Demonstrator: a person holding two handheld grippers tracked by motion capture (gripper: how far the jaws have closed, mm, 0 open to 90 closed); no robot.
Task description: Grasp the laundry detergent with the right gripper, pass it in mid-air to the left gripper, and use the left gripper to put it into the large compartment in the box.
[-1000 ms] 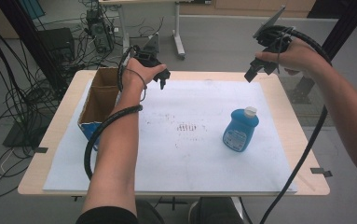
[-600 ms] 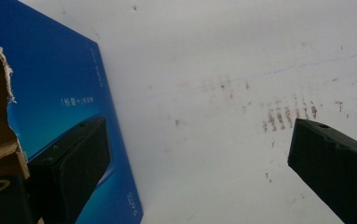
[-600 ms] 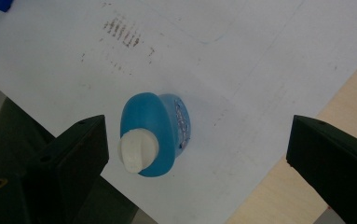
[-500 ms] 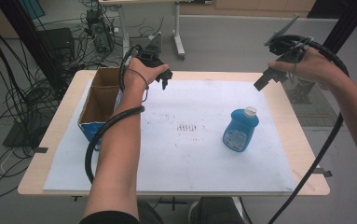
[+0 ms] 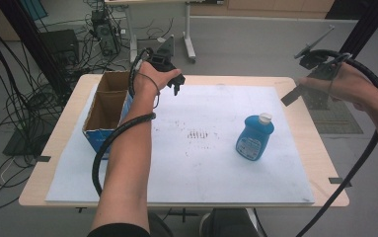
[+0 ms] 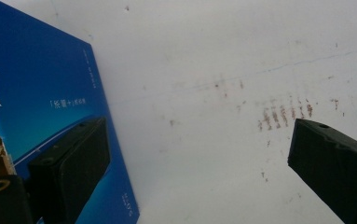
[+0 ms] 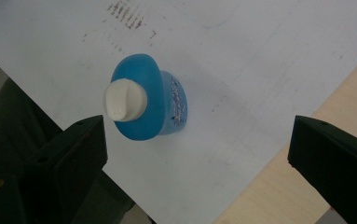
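The blue bottle [image 5: 254, 138] with its white cap [image 5: 264, 118] stands upright on the white sheet [image 5: 201, 168] that covers the surface [image 5: 320, 163], toward the right half and well clear of everything else, so either side of it is free for a grasp. The right tongs [image 5: 291, 96] are held high, above the far right corner of the surface and apart from the bottle. In the right gripper view they look down on the bottle [image 7: 148, 100] from above, the cap [image 7: 125, 99] between the two black jaws, which stand wide apart with nothing in them. That framing suggests the hand is lining up for a descent onto the bottle; the wide gap would let the jaws pass the bottle's flat body.

The left tongs [image 5: 175, 84] hover over the far edge of the sheet, just beside the open cardboard box [image 5: 108, 106] with its blue outer wall [image 6: 50, 93]. In the left gripper view the jaws are likewise spread and empty, aimed at the bare sheet next to the box, near the reddish smudges [image 6: 283, 114]. Held there, they seem to be waiting by the box, probably the destination, perhaps to steady it. The box has two open compartments, both of which look empty from above.
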